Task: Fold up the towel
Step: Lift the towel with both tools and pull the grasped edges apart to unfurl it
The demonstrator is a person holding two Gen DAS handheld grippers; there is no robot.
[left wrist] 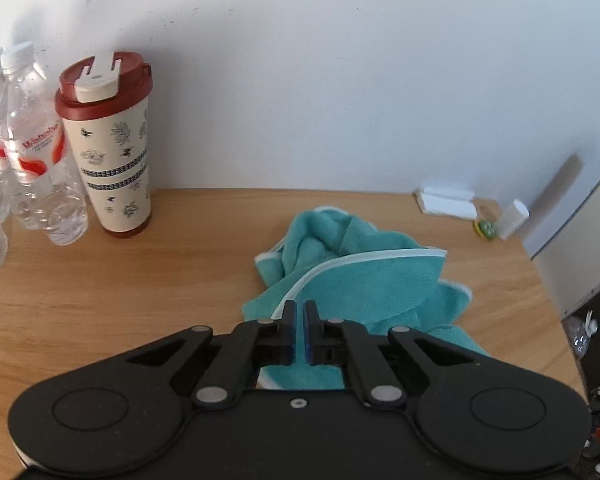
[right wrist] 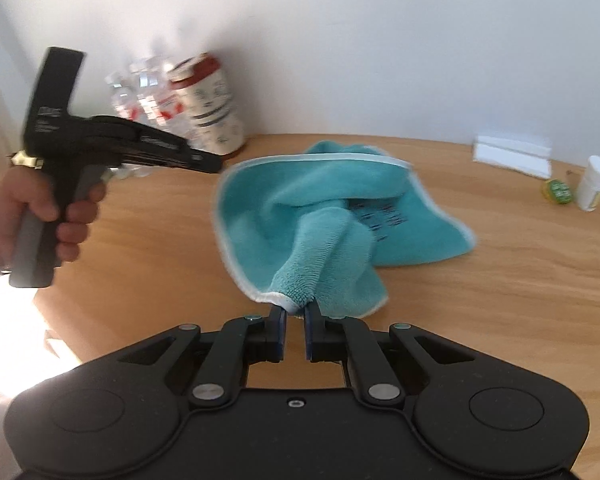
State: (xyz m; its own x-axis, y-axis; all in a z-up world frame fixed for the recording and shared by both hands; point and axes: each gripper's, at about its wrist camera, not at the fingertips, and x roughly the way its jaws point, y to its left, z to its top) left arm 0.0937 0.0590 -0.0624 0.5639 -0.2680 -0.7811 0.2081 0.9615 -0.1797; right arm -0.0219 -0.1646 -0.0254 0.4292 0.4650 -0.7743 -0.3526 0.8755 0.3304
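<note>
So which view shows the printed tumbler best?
The left wrist view: the tumbler stands sharp, lid to base, beside the bottles. In the right wrist view it is blurred and partly hidden behind the left claw.

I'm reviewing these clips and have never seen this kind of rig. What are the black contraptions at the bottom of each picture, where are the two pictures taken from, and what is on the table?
There is no robot arm here. A person holds a pistol-grip tool with two fingers in each hand, and a wide-angle camera on each tool looks forward along those fingers.

One picture looks along the left gripper, the other along the right gripper. In the right view you also see the left tool from the side, held by the person's hand.

On the wooden table lies a crumpled teal towel with a pale edge. The right gripper pinches a corner of it. The left gripper's fingers are nearly together above the towel; whether they hold cloth is unclear.

At the back stand clear water bottles, a patterned tumbler with a red lid, a white box and a small white container.
</note>
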